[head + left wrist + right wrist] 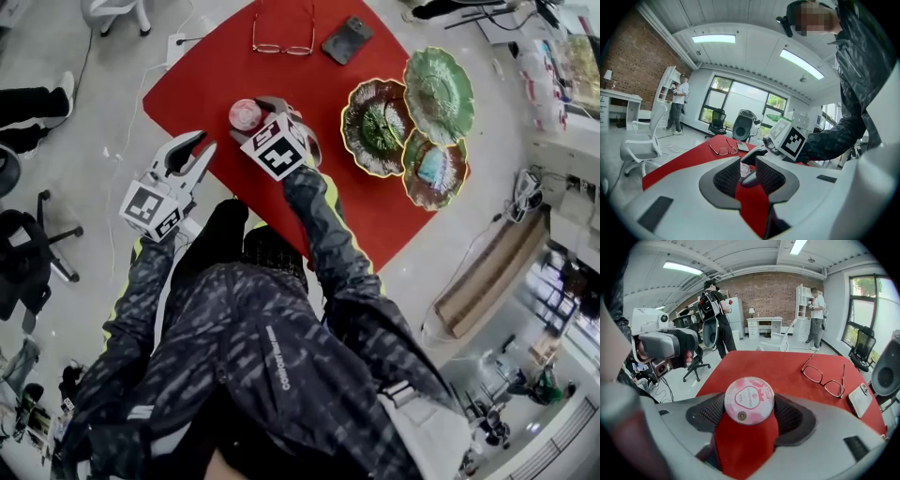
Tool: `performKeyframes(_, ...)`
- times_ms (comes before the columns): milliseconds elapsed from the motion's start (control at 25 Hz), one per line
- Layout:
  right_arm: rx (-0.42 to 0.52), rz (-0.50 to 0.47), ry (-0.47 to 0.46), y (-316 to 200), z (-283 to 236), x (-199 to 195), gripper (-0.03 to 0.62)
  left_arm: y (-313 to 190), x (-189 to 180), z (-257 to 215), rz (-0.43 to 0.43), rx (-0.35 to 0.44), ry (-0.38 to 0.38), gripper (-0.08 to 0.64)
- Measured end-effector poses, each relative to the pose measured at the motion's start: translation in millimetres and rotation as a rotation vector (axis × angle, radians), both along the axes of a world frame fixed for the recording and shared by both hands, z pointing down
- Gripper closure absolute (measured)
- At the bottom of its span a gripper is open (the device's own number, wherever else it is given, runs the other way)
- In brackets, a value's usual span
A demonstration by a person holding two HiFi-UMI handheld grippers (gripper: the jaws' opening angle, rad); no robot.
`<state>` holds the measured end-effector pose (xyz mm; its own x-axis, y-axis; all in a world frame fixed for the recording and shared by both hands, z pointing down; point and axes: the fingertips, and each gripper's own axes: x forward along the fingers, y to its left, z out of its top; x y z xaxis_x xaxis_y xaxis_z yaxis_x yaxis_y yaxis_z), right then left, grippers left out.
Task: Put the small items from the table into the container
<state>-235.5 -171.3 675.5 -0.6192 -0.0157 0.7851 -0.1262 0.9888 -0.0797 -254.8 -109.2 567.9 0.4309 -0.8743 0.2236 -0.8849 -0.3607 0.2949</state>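
A small pink round can (246, 114) (749, 400) stands near the left front edge of the red table (216, 75). My right gripper (255, 111) (749, 414) is shut on it, one pad on each side. Three green leaf-shaped dishes (377, 127) (438, 94) (433, 171) sit joined together at the table's right. Glasses (281, 47) (825, 378) and a dark phone (346, 39) (860, 399) lie at the far side. My left gripper (192, 150) (748, 176) hangs open off the table's left edge, holding nothing and pointing toward the right gripper's marker cube (792, 138).
A black office chair (28, 244) stands on the floor at left, and a white chair (640, 145) is further off. Cables run across the floor (122, 103) left of the table. People stand in the room's background (712, 317).
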Motion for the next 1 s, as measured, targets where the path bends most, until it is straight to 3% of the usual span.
performKeyframes(1000,0.092,0.131,-0.090,-22.5,-129.9,27.1,0.273,-29.6,23.7,-76.0,0.102,0.085,-0.060,0.476)
